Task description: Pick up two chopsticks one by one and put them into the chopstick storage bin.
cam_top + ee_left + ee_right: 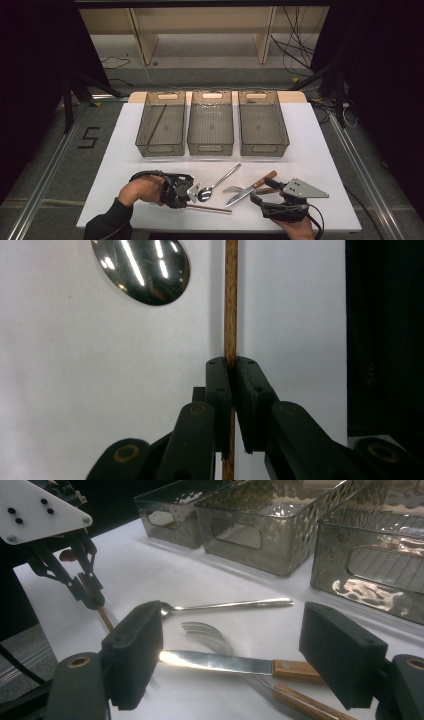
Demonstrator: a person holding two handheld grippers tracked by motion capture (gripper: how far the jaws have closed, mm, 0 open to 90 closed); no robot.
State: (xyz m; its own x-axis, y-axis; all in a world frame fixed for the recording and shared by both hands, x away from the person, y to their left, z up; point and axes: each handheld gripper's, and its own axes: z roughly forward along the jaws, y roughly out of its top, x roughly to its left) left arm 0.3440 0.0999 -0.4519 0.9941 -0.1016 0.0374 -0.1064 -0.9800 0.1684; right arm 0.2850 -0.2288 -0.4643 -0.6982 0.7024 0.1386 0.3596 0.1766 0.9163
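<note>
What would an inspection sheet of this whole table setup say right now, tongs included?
Surface: white table top, tidy.
Job's things: three clear bins in a row; chopstick in left bin; spoon, knife, fork, loose chopstick lying in front.
Clutter: nothing seen.
Grippers: left tongs shut on the loose chopstick; right tongs open over the knife.
Cables: black cords on floor beyond table.
Surroundings: wooden frame, dark curtains.

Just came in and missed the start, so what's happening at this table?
A person works two handheld grippers over cutlery. The left gripper is shut on a wooden chopstick lying beside the spoon. The right gripper is open around the knife, which crosses the fork. Another chopstick lies in the left bin.
</note>
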